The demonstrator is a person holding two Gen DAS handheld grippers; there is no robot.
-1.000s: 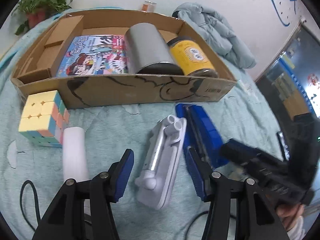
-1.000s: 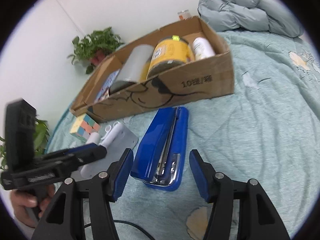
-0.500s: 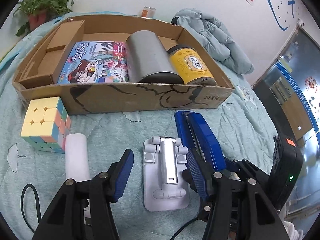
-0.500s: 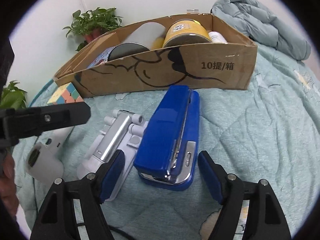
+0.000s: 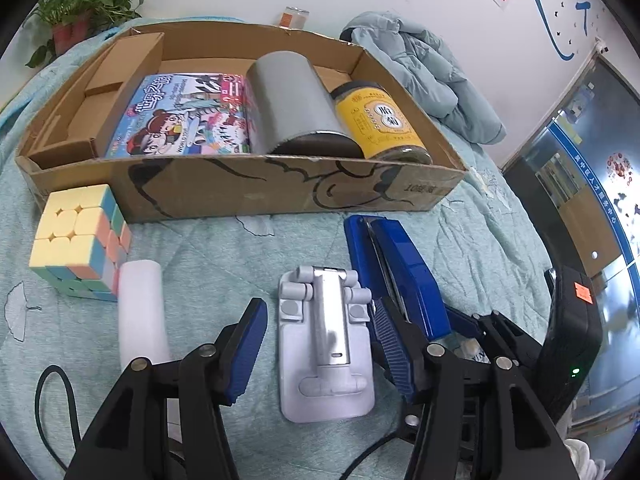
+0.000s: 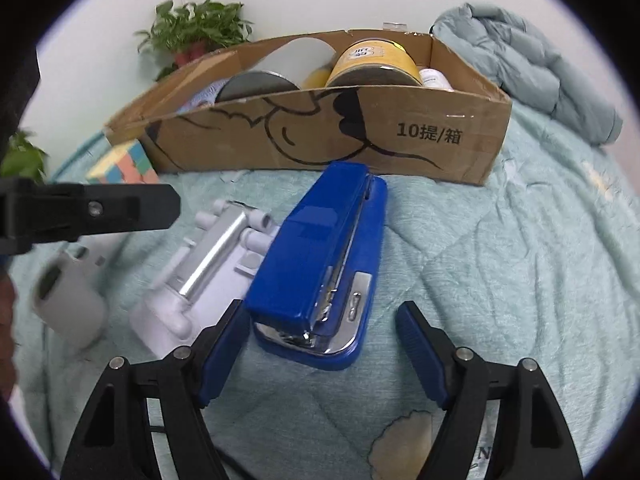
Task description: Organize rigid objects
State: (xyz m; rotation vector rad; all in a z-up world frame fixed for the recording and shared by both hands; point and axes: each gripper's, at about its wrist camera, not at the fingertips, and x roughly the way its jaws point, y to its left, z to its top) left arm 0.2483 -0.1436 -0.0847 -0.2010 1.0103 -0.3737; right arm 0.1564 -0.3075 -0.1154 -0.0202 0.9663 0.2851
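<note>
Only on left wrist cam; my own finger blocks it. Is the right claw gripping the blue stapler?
Observer: No. The right claw is open. Its jaws have just been opening and straddle the near end of the stapler, with a gap at the right pad.
Operator: Anything in the box behind the yellow jar?
Observer: Yes. A white bottle lies beside the yellow jar, toward the right end of the box.
</note>
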